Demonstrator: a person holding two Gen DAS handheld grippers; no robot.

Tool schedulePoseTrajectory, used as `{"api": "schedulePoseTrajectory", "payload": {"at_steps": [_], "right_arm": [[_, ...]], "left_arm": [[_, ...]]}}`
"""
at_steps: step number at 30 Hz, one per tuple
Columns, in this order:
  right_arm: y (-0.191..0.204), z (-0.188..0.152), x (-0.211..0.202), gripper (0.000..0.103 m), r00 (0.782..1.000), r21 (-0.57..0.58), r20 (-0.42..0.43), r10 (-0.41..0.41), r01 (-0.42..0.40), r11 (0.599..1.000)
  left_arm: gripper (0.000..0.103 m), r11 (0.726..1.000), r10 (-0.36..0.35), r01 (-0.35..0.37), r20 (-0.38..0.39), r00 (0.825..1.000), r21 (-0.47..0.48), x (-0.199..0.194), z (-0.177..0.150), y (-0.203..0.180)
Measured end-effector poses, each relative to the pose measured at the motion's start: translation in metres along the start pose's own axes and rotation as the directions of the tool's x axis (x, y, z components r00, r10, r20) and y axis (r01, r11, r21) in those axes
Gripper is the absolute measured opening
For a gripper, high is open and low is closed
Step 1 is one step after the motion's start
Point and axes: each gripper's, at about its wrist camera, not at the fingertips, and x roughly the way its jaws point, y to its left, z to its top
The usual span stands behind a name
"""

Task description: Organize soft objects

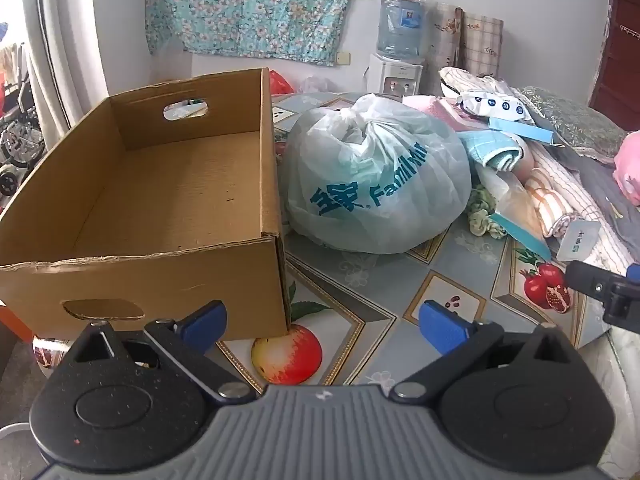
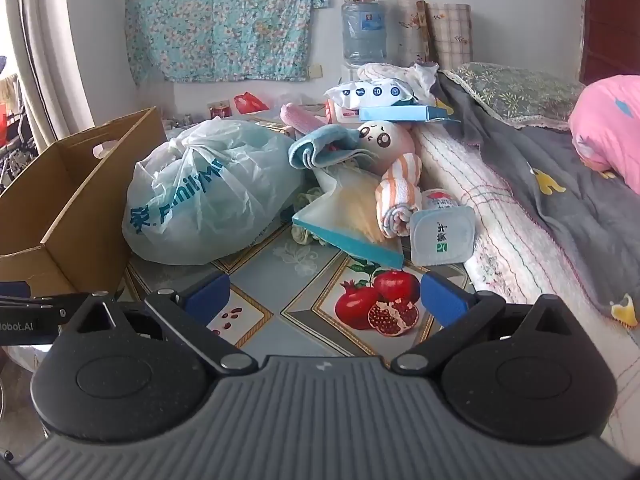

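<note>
An open, empty cardboard box (image 1: 152, 200) stands on the left of the table; its corner also shows in the right wrist view (image 2: 72, 200). A stuffed pale plastic bag (image 1: 376, 176) lies right of it (image 2: 208, 196). Behind is a pile: a pink plush toy (image 2: 394, 140), a blue towel (image 2: 320, 148), an orange-striped rolled towel (image 2: 400, 196), a wipes pack (image 2: 372, 94). My left gripper (image 1: 322, 324) is open and empty near the box's front corner. My right gripper (image 2: 324, 296) is open and empty, over the fruit-print tablecloth in front of the pile.
A yoghurt cup (image 2: 442, 236) and a teal-edged packet (image 2: 352, 216) lie at the pile's front. A quilt and grey blanket (image 2: 560, 200) lie on the right. A water dispenser (image 1: 400, 36) stands at the back. The right gripper's tip (image 1: 604, 288) shows at the left view's right edge.
</note>
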Motion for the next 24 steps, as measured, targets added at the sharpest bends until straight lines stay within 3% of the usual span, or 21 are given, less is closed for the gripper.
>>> {"api": "schedulePoseTrajectory", "payload": {"at_steps": [24], "right_arm": [[0.015,0.014,0.006,0.102,1.0,-0.056,0.003,0.012,-0.012,0.998]], "left_arm": [[0.103,0.997,-0.067,0.067,0.007,0.998,0.042,-0.002,0.003,0.003]]}}
